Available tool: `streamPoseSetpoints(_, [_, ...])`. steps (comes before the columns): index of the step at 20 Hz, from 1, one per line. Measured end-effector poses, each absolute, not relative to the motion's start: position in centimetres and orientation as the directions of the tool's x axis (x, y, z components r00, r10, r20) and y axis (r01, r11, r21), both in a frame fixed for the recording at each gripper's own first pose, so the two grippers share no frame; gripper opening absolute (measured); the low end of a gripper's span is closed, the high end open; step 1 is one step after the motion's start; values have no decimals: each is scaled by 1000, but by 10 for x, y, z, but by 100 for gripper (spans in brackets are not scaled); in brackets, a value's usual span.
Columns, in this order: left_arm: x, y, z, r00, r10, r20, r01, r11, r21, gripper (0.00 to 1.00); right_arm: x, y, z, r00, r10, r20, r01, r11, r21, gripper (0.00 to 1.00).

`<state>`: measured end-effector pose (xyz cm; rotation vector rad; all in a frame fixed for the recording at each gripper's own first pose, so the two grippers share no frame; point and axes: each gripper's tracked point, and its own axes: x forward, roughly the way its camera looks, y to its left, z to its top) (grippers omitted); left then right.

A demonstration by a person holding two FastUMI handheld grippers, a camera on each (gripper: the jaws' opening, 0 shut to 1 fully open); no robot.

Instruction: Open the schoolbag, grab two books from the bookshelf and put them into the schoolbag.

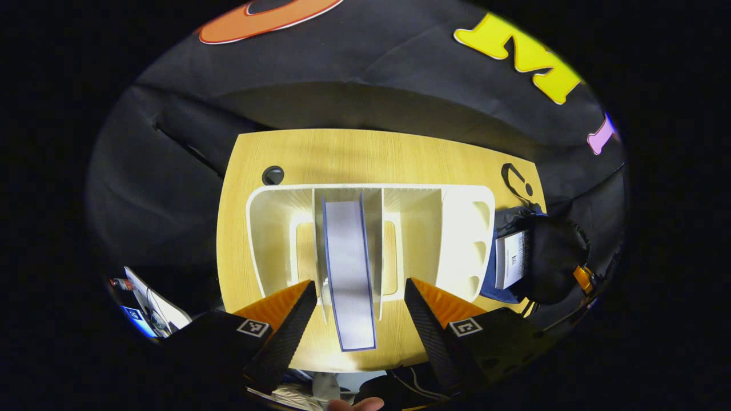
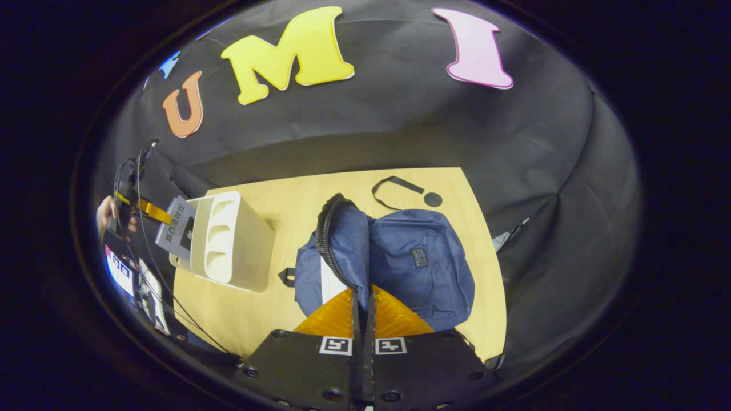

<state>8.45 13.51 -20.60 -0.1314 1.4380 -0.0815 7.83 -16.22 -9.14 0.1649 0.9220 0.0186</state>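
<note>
1. Left gripper view: the left claw (image 1: 360, 308) hangs open over a white bookshelf (image 1: 457, 240) standing mid-table, its fingers either side of, but apart from, an upright blue-edged book (image 1: 349, 268).
2. Right gripper view: the right claw (image 2: 362, 308) is pinched closed on the dark rim of the blue schoolbag (image 2: 422, 268), near the wooden table's (image 2: 251, 319) right edge.
3. A white book (image 2: 328, 285) already shows inside the bag's open mouth.
4. By my judgement: bag opened, one book packed, the second not yet gripped.
</note>
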Motion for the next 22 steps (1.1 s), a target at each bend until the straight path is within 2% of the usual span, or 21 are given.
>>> streamPoseSetpoints(7, [82, 134, -225, 43, -147, -988, -22, 989, -148, 98, 79, -163, -97, 597, 89, -797, 60, 986, 155, 0])
streamPoseSetpoints(12, [78, 135, -240, -4, -135, -991, -62, 989, -135, 90, 79, -165, -97, 600, 90, -795, 59, 986, 155, 0])
streamPoseSetpoints(13, [78, 137, -241, -12, -127, -992, -60, 990, -126, 92, 78, -166, -97, 601, 89, -794, 61, 986, 157, 0])
streamPoseSetpoints(14, [76, 138, -242, -22, -117, -993, -59, 992, -116, 83, 77, -166, -97, 602, 91, -794, 63, 985, 160, 0])
streamPoseSetpoints(16, [73, 136, -245, -36, -113, -993, -60, 992, -110, 76, 76, -167, -98, 603, 94, -792, 64, 984, 165, 0])
streamPoseSetpoints(17, [73, 136, -245, -38, -109, -993, -60, 992, -107, 80, 76, -167, -98, 603, 96, -792, 63, 984, 167, 0])
streamPoseSetpoints(18, [72, 135, -246, -38, -105, -994, -57, 993, -103, 71, 76, -166, -99, 602, 98, -792, 61, 984, 168, 0])
streamPoseSetpoints(20, [70, 136, -245, -44, -92, -995, -49, 995, -90, 69, 75, -167, -99, 603, 99, -791, 58, 984, 168, 0])
streamPoseSetpoints(21, [70, 137, -245, -46, -87, -995, -49, 995, -84, 73, 75, -167, -98, 604, 100, -790, 57, 984, 169, 0])
streamPoseSetpoints(22, [71, 138, -247, -46, -78, -996, -55, 996, -76, 64, 75, -166, -98, 605, 103, -789, 55, 984, 171, 0])
